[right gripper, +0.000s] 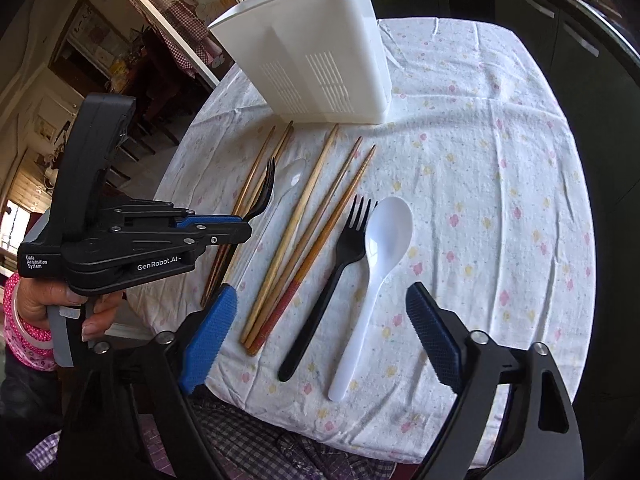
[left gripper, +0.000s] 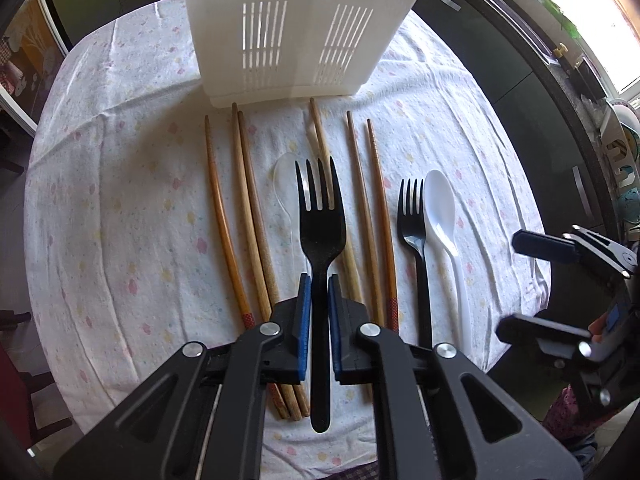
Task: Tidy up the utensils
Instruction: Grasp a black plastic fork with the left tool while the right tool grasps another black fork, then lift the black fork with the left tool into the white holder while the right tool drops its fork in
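My left gripper (left gripper: 319, 284) is shut on a black plastic fork (left gripper: 321, 220) and holds it above the table, tines forward; it also shows in the right wrist view (right gripper: 262, 196). A white slotted utensil holder (left gripper: 288, 32) stands at the table's far side (right gripper: 320, 56). On the cloth lie several wooden chopsticks (left gripper: 240, 208), a clear spoon (left gripper: 285, 176), a second black fork (right gripper: 332, 272) and a white spoon (right gripper: 376, 264). My right gripper (right gripper: 320, 312) is open and empty, above the near ends of the fork and white spoon.
The round table has a floral white cloth (right gripper: 480, 184). Dark cabinets (left gripper: 500, 80) and a counter with dishes stand to the right. A chair (left gripper: 16, 380) is at the left edge.
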### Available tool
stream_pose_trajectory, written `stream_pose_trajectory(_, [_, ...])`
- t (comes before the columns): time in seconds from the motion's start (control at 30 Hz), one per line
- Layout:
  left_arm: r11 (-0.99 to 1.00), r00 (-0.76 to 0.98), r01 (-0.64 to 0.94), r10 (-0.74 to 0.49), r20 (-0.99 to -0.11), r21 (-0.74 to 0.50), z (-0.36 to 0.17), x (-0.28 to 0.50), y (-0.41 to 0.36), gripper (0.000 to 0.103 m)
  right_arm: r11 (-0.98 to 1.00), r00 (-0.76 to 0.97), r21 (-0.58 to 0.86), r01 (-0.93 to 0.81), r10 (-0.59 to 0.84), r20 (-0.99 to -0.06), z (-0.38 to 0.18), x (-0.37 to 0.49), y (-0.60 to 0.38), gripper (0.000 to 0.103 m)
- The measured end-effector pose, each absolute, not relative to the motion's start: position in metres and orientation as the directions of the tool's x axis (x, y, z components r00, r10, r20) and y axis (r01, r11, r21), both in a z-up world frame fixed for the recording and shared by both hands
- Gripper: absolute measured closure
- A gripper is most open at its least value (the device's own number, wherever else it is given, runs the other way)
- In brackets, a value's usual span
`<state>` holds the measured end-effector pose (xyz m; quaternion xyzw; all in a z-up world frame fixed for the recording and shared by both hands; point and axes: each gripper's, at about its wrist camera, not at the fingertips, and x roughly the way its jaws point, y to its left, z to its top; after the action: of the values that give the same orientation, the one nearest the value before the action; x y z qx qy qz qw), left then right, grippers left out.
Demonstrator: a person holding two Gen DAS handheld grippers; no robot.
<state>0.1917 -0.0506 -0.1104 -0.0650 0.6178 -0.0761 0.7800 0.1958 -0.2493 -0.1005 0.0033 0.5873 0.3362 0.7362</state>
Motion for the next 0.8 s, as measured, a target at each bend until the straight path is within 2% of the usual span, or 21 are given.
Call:
stream_pose_trajectory(0.03, [0.980, 0.230, 0.040, -0.199, -0.953, -0.195, -0.109, 0.190, -0.048, 0.095, 0.782, 0.071, 0.392, -0.485, 0.482, -0.873, -0.105, 0.199, -0.245, 0.054])
stream_pose_trajectory(0.07, [0.980, 0.234, 0.043, -0.200, -0.951, -0.195, -0.107, 0.187, -0.045, 0.095, 0.790, 0.065, 0.369, -0.490, 0.454, -0.888, -0.110, 0.201, -0.239, 0.058])
stream_pose_trajectory(0.27, [0.978, 0.250, 0.062, -0.207, -0.946, -0.197, -0.103, 0.181, -0.039, 0.095, 0.822, 0.033, 0.247, -0.513, 0.306, -0.951, -0.138, 0.203, -0.205, 0.066])
stream_pose_trajectory(0.53, [0.975, 0.263, 0.097, -0.218, -0.940, -0.199, -0.098, 0.176, -0.040, 0.095, 0.857, 0.153, 0.038, -0.514, 0.135, -0.979, -0.148, 0.203, -0.179, 0.081])
stream_pose_trajectory(0.6, [0.974, 0.269, 0.104, -0.220, -0.938, -0.199, -0.096, 0.175, -0.041, 0.095, 0.856, 0.163, 0.017, -0.517, 0.118, -0.980, -0.148, 0.203, -0.175, 0.080])
stream_pose_trajectory(0.67, [0.974, 0.277, 0.107, -0.221, -0.935, -0.199, -0.094, 0.175, -0.041, 0.095, 0.855, 0.162, 0.021, -0.519, 0.122, -0.979, -0.149, 0.202, -0.169, 0.089])
stream_pose_trajectory(0.8, [0.972, 0.295, 0.118, -0.228, -0.928, -0.202, -0.085, 0.171, -0.043, 0.095, 0.858, 0.153, 0.044, -0.511, 0.142, -0.978, -0.149, 0.199, -0.164, 0.093])
